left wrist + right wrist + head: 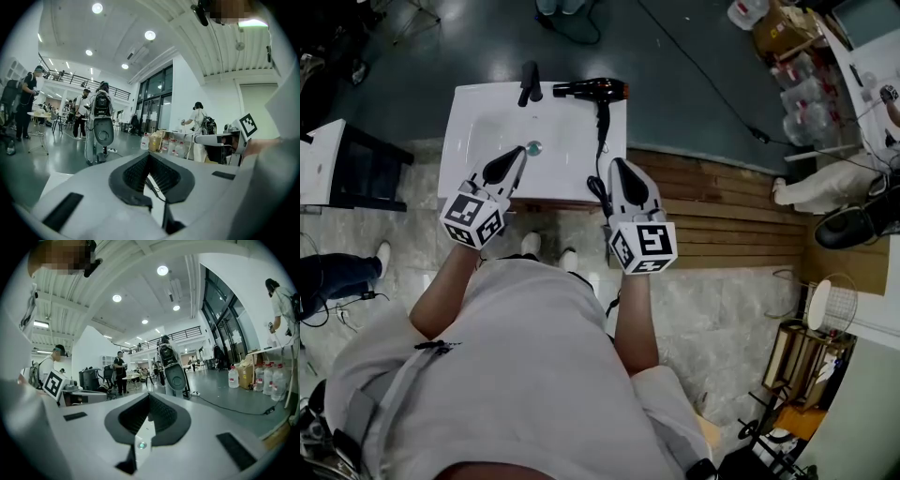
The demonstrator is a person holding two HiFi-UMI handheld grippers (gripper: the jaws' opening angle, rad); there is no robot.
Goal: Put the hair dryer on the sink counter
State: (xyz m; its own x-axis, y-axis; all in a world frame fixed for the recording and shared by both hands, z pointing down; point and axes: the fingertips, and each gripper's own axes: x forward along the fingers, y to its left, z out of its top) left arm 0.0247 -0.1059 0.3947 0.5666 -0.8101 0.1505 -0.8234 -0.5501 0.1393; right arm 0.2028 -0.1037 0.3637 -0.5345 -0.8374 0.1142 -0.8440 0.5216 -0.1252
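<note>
Open hall, dark floor [694,75]; white sink counter [487,103] below. Hair dryer [598,90] lies at its far right corner, barrel along the far edge, handle toward the near edge; right gripper [617,161] nearer, left gripper [522,148] over the basin [502,131]; both clenched, empty.

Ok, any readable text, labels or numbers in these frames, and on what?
No readable text anywhere.
Left cube, right cube: square marker patterns only, no words.
Bottles: red labels, too small to read.
Hair dryer: no print can be made out.
</note>
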